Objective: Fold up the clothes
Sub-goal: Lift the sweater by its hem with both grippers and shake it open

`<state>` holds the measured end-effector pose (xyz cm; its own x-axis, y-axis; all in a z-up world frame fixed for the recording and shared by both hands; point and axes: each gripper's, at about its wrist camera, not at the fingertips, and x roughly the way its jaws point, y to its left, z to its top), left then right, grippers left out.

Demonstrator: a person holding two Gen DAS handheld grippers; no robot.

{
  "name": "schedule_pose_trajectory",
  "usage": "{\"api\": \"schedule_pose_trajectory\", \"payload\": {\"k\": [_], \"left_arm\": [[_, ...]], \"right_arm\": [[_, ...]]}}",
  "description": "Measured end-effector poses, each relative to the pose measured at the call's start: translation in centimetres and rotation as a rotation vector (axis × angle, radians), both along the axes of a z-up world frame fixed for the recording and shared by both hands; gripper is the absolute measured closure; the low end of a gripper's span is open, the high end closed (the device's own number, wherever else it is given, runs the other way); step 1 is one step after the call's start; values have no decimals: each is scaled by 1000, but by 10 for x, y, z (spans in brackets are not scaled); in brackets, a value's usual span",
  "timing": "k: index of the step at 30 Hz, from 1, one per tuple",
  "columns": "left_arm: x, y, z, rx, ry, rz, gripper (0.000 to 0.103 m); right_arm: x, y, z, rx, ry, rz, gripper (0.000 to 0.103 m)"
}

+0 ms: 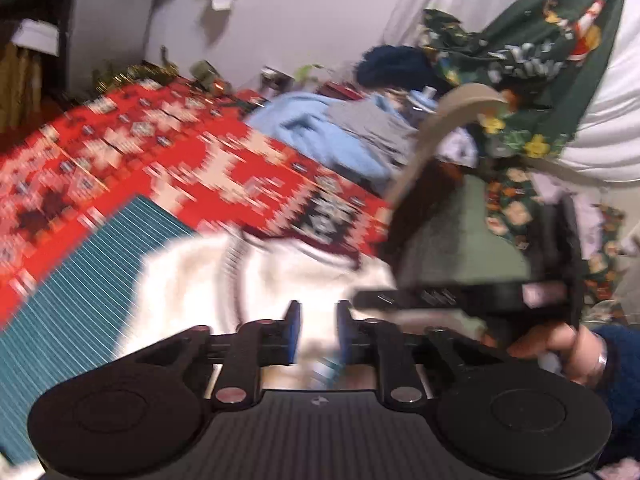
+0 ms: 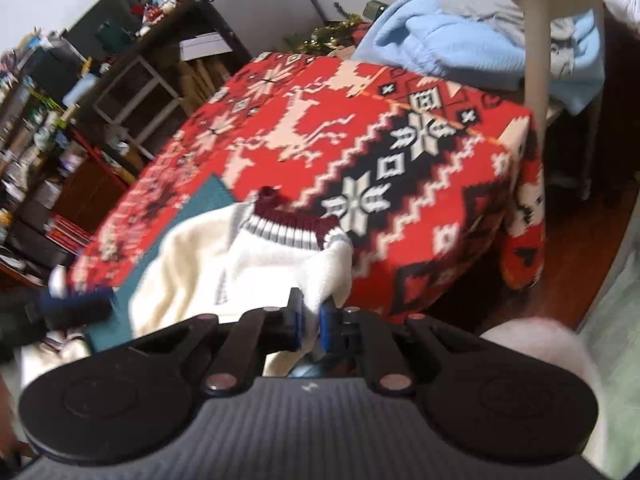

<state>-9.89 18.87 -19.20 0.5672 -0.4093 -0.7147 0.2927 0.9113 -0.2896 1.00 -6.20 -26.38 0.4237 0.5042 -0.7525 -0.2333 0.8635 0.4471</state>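
Observation:
A cream knit sweater (image 1: 192,280) with a maroon striped collar (image 2: 288,220) lies on a teal mat (image 1: 80,280) at the near edge of the table. My left gripper (image 1: 319,330) is right over it, its blue pads narrowly apart with cream cloth filling the gap. My right gripper (image 2: 312,322) is shut on a fold of the sweater (image 2: 192,264) near the shoulder and holds it slightly raised. In the left wrist view the right gripper's black body (image 1: 480,294) is close on the right, held by a hand (image 1: 560,344). Both views are blurred by motion.
A red patterned cloth (image 2: 360,140) covers the table and hangs over its right corner. A light blue blanket (image 2: 460,40) and grey clothes are piled at the far end. A beige pole (image 2: 536,40) stands at the right and cluttered shelves (image 2: 60,120) at the left.

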Motion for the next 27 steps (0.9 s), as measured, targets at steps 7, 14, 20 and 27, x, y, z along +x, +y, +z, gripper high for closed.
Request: {"api": "schedule_pose_trajectory", "payload": {"k": [7, 14, 20, 27], "left_arm": [[77, 22, -43, 202, 102, 4, 62], [87, 35, -84, 122, 271, 46, 74], [66, 42, -64, 115, 208, 124, 93], [7, 84, 50, 87, -89, 259, 94]], "right_arm": [[9, -9, -6, 39, 10, 10, 95], [7, -7, 1, 38, 15, 41, 95], [3, 7, 27, -1, -72, 95, 95], [0, 25, 110, -28, -313, 141, 96]]}}
